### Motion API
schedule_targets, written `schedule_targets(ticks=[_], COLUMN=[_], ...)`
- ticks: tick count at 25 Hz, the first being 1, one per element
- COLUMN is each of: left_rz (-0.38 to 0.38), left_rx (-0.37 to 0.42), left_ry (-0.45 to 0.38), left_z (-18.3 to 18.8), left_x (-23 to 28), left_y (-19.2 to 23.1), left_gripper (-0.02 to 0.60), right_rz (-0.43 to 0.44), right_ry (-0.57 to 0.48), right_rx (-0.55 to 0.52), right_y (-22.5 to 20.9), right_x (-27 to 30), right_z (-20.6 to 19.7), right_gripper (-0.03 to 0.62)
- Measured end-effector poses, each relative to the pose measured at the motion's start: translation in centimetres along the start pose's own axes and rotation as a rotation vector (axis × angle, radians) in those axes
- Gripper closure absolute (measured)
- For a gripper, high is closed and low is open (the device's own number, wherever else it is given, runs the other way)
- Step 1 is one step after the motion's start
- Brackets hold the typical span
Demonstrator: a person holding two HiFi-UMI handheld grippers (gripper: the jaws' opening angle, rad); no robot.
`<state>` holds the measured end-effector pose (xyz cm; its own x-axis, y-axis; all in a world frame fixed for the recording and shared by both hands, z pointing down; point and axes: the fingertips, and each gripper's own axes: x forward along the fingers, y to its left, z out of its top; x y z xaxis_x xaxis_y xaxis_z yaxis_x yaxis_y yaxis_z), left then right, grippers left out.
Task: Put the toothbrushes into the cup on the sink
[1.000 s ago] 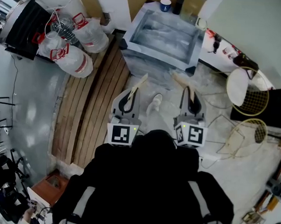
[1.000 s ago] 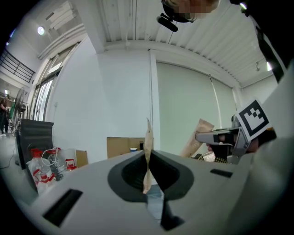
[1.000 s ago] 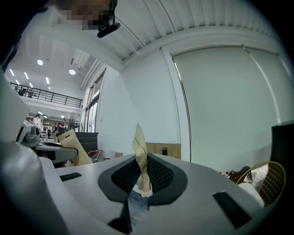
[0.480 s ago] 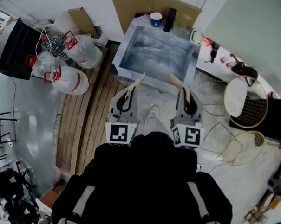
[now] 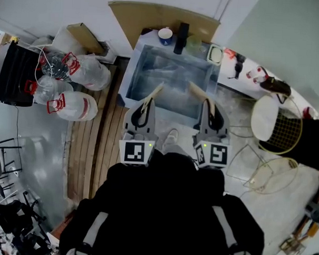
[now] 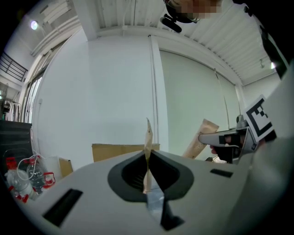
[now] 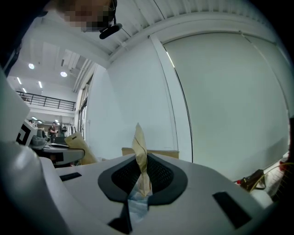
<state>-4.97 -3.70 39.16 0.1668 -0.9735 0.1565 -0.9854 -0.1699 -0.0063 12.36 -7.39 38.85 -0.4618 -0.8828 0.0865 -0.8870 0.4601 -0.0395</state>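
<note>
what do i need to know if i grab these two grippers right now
Left gripper: shut on a tan paper-wrapped toothbrush.
Right gripper: shut on a second tan paper-wrapped toothbrush.
Both are held at the near edge of the grey metal sink. The blue-and-white cup stands on its far rim.
Done: both toothbrushes gripped.
Left: carry each to the cup and drop it in.
</note>
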Motion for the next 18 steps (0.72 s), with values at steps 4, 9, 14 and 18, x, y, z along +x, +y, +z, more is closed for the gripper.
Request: schedule_targets(ticks=[4, 9, 14, 18], left_rz=[0.009, -0.003, -0.037, -0.057], left_rx=[-0.002, 0.002, 0.05, 0.028], left_ry=[0.001, 0.018, 0.029, 0.024], left_z=[0.4, 0.6, 0.4, 1.0], left_x=[1.9, 3.8, 6.3, 9.2], left_y=[0.8, 1.9, 3.6, 4.6], left_gripper=[0.569, 0.569, 0.569, 0.569], right_rz=[0.005, -0.023, -0.052, -0.076], right_ry=[0.008, 0.019, 0.041, 0.042], right_rx=[-0.004, 0.023, 0.023, 0.032], right_y=[-0.6, -0.9, -0.2, 0.2], right_x=[1.8, 3.0, 4.2, 5.4], right_z=[0.0, -0.2, -1.1, -1.2], right_gripper=[0.557, 0.557, 0.557, 0.557])
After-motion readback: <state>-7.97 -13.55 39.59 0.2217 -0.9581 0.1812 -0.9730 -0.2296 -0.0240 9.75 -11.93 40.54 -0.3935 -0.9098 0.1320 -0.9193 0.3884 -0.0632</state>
